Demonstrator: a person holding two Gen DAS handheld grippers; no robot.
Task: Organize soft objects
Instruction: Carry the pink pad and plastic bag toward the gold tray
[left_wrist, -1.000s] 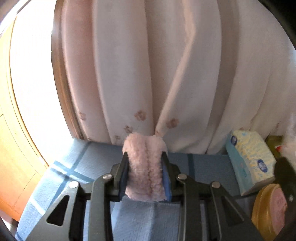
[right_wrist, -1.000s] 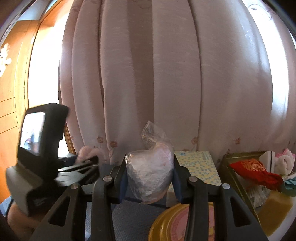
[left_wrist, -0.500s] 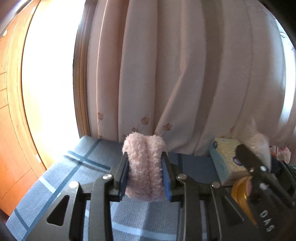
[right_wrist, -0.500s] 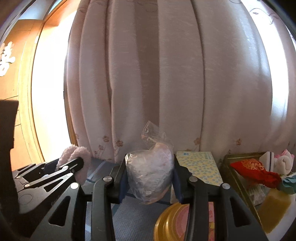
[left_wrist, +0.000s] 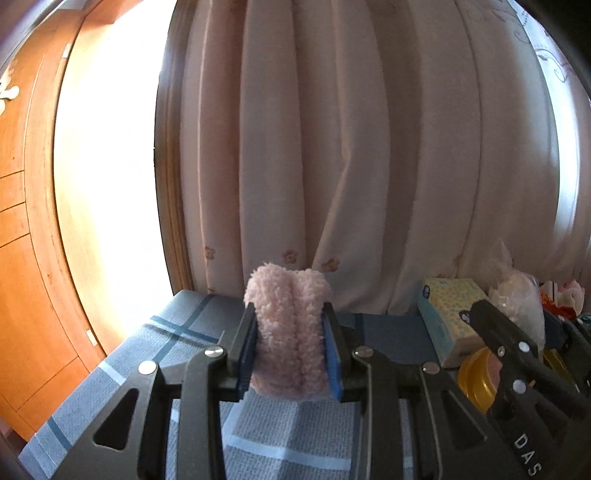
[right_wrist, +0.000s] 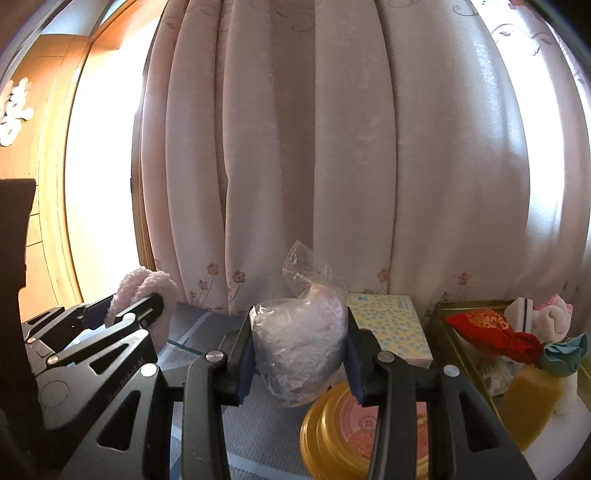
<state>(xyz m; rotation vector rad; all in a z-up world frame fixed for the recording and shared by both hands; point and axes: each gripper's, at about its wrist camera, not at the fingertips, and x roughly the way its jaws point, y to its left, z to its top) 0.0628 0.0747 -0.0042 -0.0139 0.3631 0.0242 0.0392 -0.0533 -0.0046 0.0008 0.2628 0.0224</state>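
My left gripper (left_wrist: 290, 347) is shut on a fluffy pink roll (left_wrist: 288, 332), held above the blue checked cloth (left_wrist: 155, 350). The right wrist view shows the same pink roll (right_wrist: 144, 291) at the left, in my left gripper (right_wrist: 142, 308). My right gripper (right_wrist: 299, 349) is shut on a clear plastic bag with something pale pink inside (right_wrist: 299, 339), above the round gold tin (right_wrist: 332, 432). In the left wrist view the bag (left_wrist: 521, 295) and one of the right gripper's fingers (left_wrist: 506, 343) show at the right edge.
A pale pink curtain (right_wrist: 314, 166) hangs close behind the table. A yellow tissue box (right_wrist: 391, 328) stands by it. At the right a gold tray (right_wrist: 443, 332) holds a red pouch (right_wrist: 491, 332), rolled white cloth (right_wrist: 554, 317), a teal piece and a yellow sponge (right_wrist: 532, 406). Wooden panelling (left_wrist: 22, 295) is at the left.
My left gripper with the pink roll has swung so that more of the bright window and the right gripper come into its view. The right gripper has shifted slightly; both grips are unchanged.
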